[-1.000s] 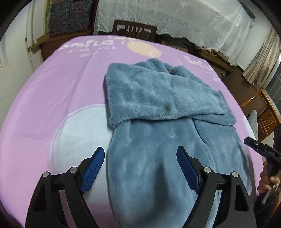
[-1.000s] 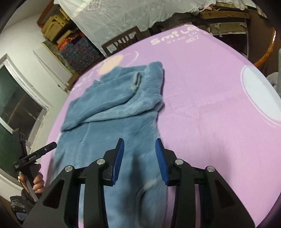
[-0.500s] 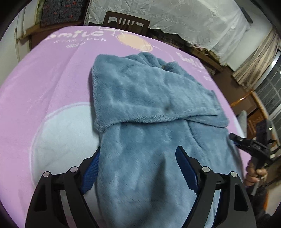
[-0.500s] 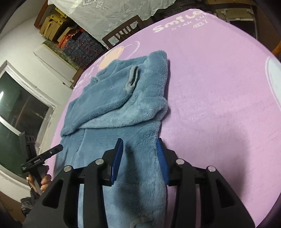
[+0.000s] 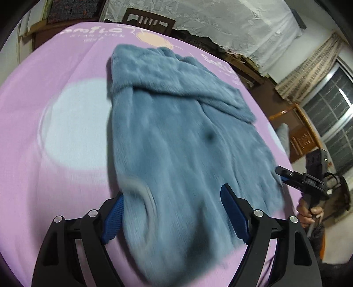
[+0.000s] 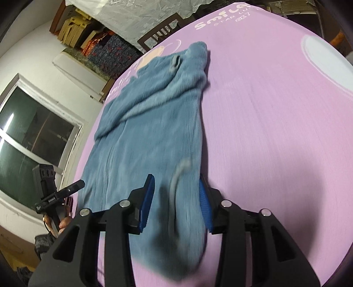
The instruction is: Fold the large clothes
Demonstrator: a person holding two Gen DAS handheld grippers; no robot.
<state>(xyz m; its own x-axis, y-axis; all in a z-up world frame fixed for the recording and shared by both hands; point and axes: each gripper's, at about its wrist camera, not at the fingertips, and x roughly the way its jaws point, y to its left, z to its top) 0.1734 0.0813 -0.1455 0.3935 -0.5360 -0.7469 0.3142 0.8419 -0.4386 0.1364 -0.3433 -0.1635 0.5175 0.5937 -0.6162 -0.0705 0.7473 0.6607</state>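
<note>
A large fluffy blue garment (image 5: 181, 141) lies spread on the pink cloth-covered table (image 5: 44, 187), its upper part folded over at the far end. It also shows in the right wrist view (image 6: 154, 123). My left gripper (image 5: 174, 217) is open, its jaws straddling the near hem. My right gripper (image 6: 176, 203) is open with its blue pads either side of the hem's right corner. The right gripper also shows in the left wrist view (image 5: 295, 178), and the left gripper in the right wrist view (image 6: 64, 192).
A wooden chair (image 5: 149, 21) stands behind the table's far edge under a white lace cloth (image 5: 220, 22). Windows are at the right (image 5: 331, 110) and, in the right wrist view, at the left (image 6: 28, 141). Stacked boxes (image 6: 88, 33) sit by the wall.
Both grippers have moved down and forward over the garment's near hem. The right gripper's jaws have opened wider. The garment has not been lifted.
</note>
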